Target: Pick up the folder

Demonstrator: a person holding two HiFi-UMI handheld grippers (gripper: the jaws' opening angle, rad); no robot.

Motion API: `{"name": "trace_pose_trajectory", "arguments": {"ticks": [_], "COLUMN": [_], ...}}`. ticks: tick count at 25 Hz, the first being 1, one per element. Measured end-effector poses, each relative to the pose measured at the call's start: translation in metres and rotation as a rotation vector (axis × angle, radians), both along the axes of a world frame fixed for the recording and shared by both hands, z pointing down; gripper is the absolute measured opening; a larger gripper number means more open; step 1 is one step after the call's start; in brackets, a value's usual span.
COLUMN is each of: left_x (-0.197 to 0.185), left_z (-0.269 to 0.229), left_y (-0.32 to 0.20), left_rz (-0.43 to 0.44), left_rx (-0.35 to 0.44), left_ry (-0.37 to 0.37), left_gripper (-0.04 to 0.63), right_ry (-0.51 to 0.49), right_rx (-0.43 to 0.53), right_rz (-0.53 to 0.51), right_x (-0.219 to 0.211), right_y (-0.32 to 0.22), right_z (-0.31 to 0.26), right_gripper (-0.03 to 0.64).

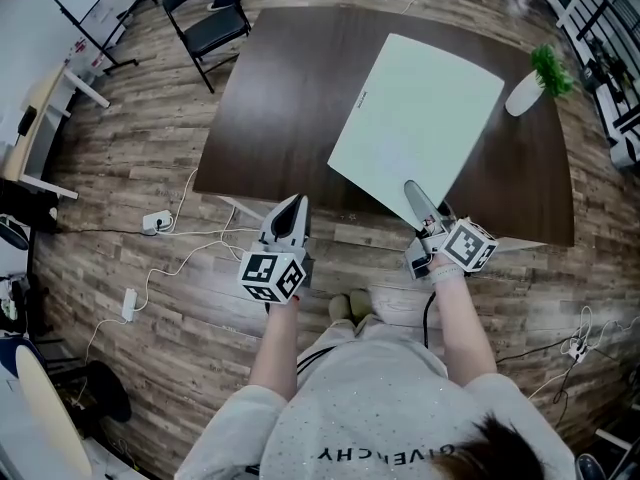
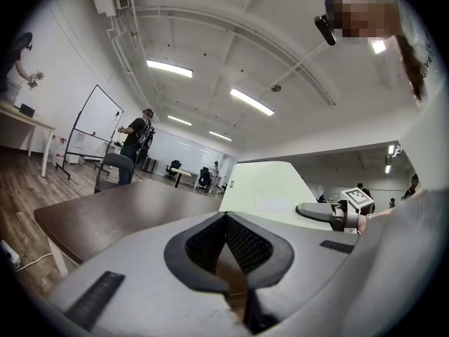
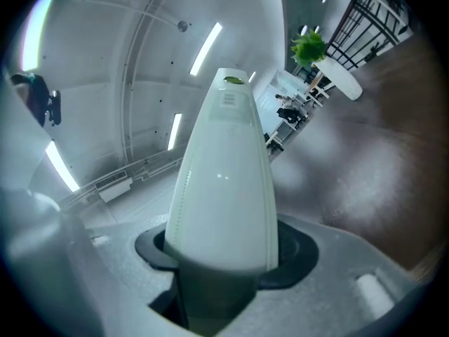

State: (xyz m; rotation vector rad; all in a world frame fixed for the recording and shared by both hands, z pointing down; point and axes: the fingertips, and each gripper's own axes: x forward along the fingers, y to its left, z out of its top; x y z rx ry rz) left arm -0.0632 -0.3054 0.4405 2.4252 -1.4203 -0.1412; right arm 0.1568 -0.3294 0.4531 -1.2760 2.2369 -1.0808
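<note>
The folder (image 1: 420, 118) is a large pale green sheet-like cover, tilted above the dark brown table (image 1: 280, 88). My right gripper (image 1: 417, 196) is shut on its near corner at the table's front edge. In the right gripper view the folder (image 3: 228, 174) stands edge-on between the jaws of the right gripper (image 3: 223, 253). My left gripper (image 1: 293, 204) hovers at the table's front edge, left of the folder and apart from it, jaws shut with nothing in them. From the left gripper (image 2: 226, 217) the folder (image 2: 270, 192) and the right gripper (image 2: 317, 213) show to the right.
A green plant in a white vase (image 1: 535, 78) stands on the table's far right. A black folding chair (image 1: 205, 18) is beyond the table's far left corner. Cables and a power strip (image 1: 155, 221) lie on the wood floor at left. People (image 2: 135, 142) stand far off.
</note>
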Motion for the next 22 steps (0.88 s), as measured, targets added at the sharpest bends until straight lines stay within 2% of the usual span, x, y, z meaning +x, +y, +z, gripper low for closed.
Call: {"name": "trace_pose_trajectory", "arguments": {"ticks": [7,12,22], "left_x": [0.007,0.001,0.001], "left_z": [-0.013,-0.025,-0.047], "left_y": [-0.008,-0.015,-0.022], "left_rz": [0.016,0.008,0.012], "left_rx": [0.017,0.029,0.067], "left_ry": [0.020,0.006,-0.023], "left_gripper": [-0.002,-0.002,-0.002], "right_ry": [0.072,0.093,0.200], "right_rx": [0.062,0.087,0.170], "right_rz": [0.028,0.043,0.073], "right_x": [0.015,0.016,0.025], "right_y": [-0.009,-0.013,-0.017], "right_z": [-0.015,-0.028,-0.054], "right_gripper": [0.264,0.264,0.264]}}
